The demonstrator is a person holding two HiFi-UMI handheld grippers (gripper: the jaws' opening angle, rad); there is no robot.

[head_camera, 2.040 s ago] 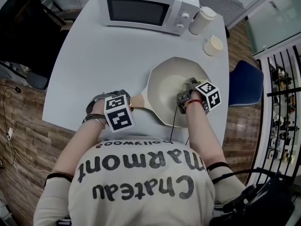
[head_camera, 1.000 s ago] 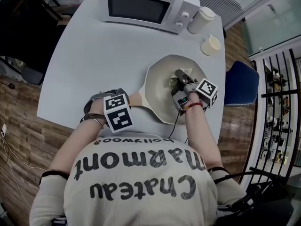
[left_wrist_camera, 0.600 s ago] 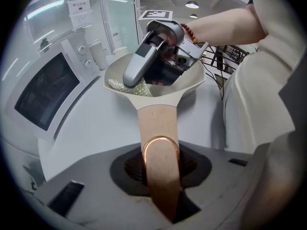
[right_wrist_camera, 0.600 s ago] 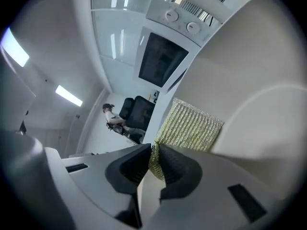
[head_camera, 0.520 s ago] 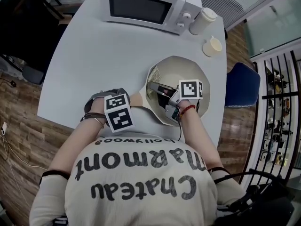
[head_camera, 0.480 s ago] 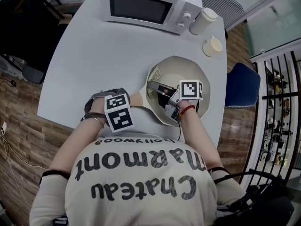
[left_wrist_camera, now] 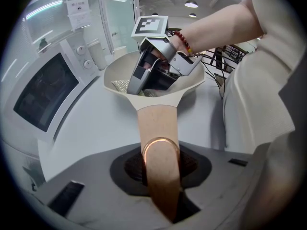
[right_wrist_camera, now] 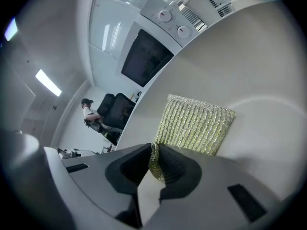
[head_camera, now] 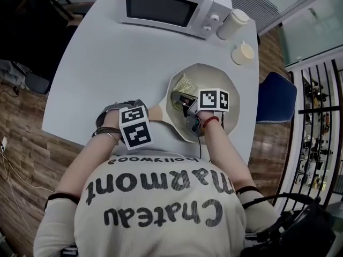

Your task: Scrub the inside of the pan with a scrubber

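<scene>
A cream pan (head_camera: 214,79) rests on the grey table (head_camera: 107,63), its tan handle (head_camera: 155,113) pointing left. My left gripper (left_wrist_camera: 160,169) is shut on that handle (left_wrist_camera: 158,128), just behind its copper ring. Inside the pan (left_wrist_camera: 192,83), my right gripper (head_camera: 179,97) reaches toward the left wall. It is shut on the near edge of a gold mesh scrubber (head_camera: 185,83). In the right gripper view the scrubber (right_wrist_camera: 196,123) lies flat against the pan's inner surface (right_wrist_camera: 268,138), one edge pinched between my right gripper (right_wrist_camera: 154,164) jaws.
A white microwave (head_camera: 166,7) stands at the table's far edge, with a lidded white container (head_camera: 231,23) and a small cream cup (head_camera: 243,51) to its right. A blue chair (head_camera: 276,95) sits beyond the table's right edge and a black chair (head_camera: 21,31) stands at the left.
My right gripper has rolled and swept the scrubber from the right side of the pan to its left side. The left gripper and the pan have stayed put.
</scene>
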